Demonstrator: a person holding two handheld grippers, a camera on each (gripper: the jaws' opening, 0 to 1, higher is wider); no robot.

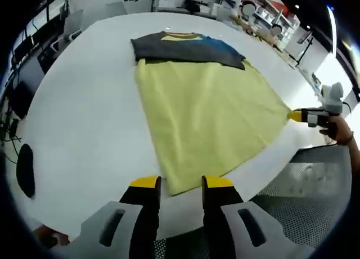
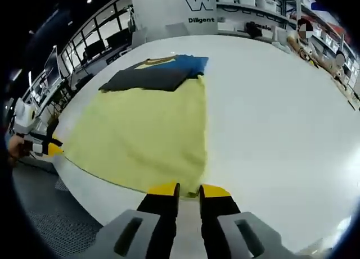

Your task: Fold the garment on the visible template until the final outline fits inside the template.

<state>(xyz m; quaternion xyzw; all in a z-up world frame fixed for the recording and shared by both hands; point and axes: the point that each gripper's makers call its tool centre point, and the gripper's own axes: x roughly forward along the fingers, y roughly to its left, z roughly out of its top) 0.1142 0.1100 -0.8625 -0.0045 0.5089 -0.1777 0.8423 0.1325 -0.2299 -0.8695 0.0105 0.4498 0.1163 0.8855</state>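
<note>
Two grippers wait at the near hem of a yellow garment (image 1: 208,113) spread flat on a white worktop (image 1: 84,118), one at each bottom corner, a stance that looks chosen so both corners can be lifted together and carried up toward the collar. In the left gripper view, the left gripper (image 1: 181,183) hangs at six o'clock with its yellow-tipped jaws parted either side of the hem corner, touching no cloth that can be seen. The other gripper shows at three o'clock in that view, its tip at the garment's far corner, held by a hand (image 1: 336,127). In the right gripper view, the right gripper (image 2: 188,190) sits at six o'clock, jaws released with a narrow gap just at the hem edge; whether cloth lies between them cannot be told. The garment runs away toward twelve o'clock, where its dark upper part with a blue sleeve (image 2: 188,63) is already turned down across the chest. No template outline can be made out under the fabric. Judging by the long yellow body lying unfolded, most of the folding remains.
</note>
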